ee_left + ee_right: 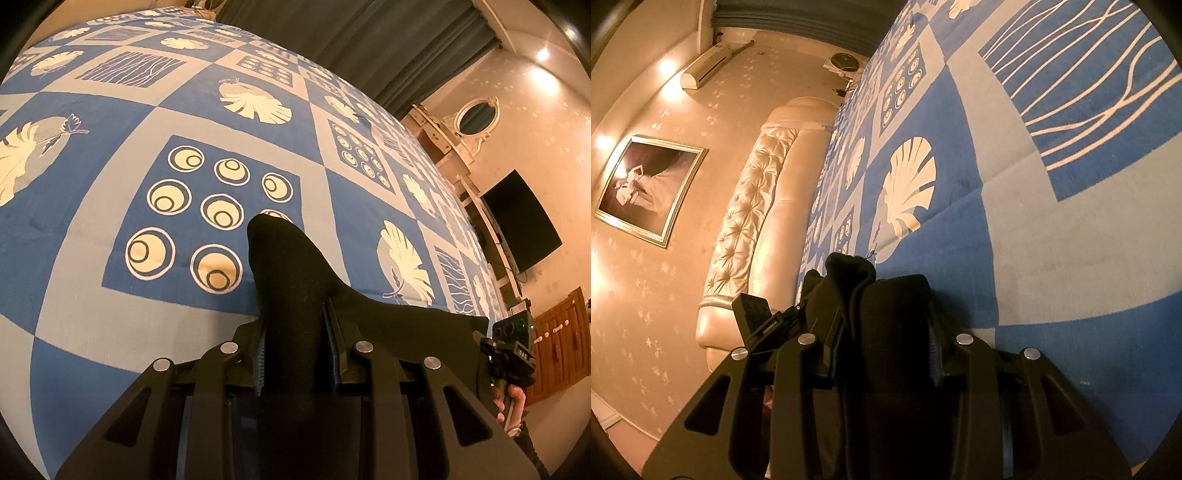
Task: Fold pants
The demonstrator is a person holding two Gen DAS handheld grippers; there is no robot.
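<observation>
The black pants (pixel 291 280) are bunched between the fingers of my left gripper (pixel 295 332), which is shut on them above the bed; the cloth stretches right toward the other gripper (pixel 513 350). In the right wrist view my right gripper (pixel 886 332) is shut on a thick fold of the same black pants (pixel 886 317), held above the bedspread. The left gripper's body (pixel 757 317) shows at its left. Most of the pants are hidden by the grippers.
A bed with a blue and grey patterned bedspread (pixel 184 129) fills both views. A padded cream headboard (pixel 757 206) lies at the bed's end. A black TV (pixel 524 221), a wooden cabinet (pixel 561 347), dark curtains (pixel 369 44) and a framed picture (pixel 650 188) line the walls.
</observation>
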